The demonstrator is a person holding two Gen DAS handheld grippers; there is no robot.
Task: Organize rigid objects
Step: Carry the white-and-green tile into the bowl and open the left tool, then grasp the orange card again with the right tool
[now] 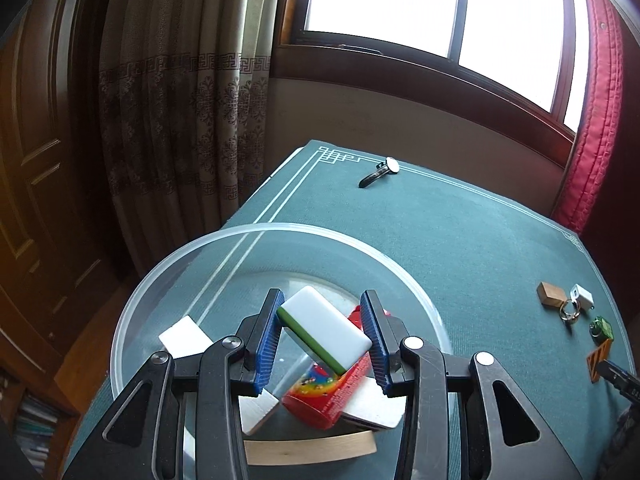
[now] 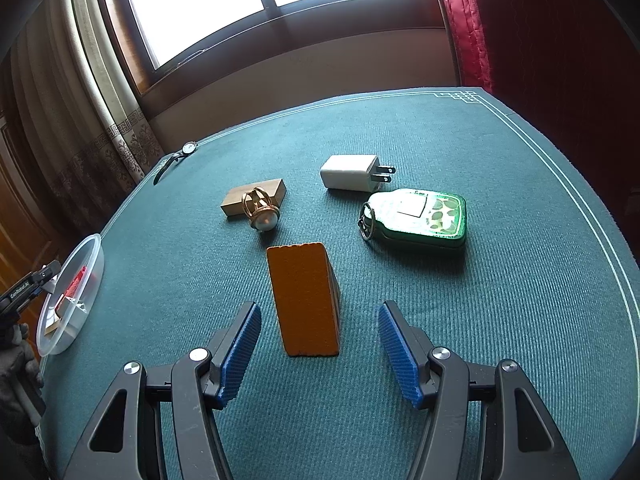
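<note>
Left hand-held gripper (image 1: 322, 338) hangs over the clear plastic bowl (image 1: 168, 276) at the table's (image 1: 460, 232) left edge, its blue pads pinching a white tile with a green stripe (image 1: 326, 328) by two opposite corners, so the tile sits skewed between them. Below it in the bowl lie a red box with a rainbow print (image 1: 320, 400), a white block (image 1: 186, 338) at 9 o'clock, a curved wooden strip (image 1: 310, 448) at 6 o'clock, and other pale pieces I cannot identify.

Right hand-held gripper (image 2: 318, 348) is spread wide, gripping nothing, its pads flanking an orange block (image 2: 302, 300) that stands upright on the green cloth without touching either one. From that block, a gold ring with a pearl (image 2: 260, 212) leans on a wooden block (image 2: 254, 198) at 11 o'clock, a white plug adapter (image 2: 352, 172) lies at 12 o'clock, and a green tin with a keyring (image 2: 420, 216) lies at 1 o'clock. A wristwatch (image 2: 182, 154) rests well apart near the far left corner.
</note>
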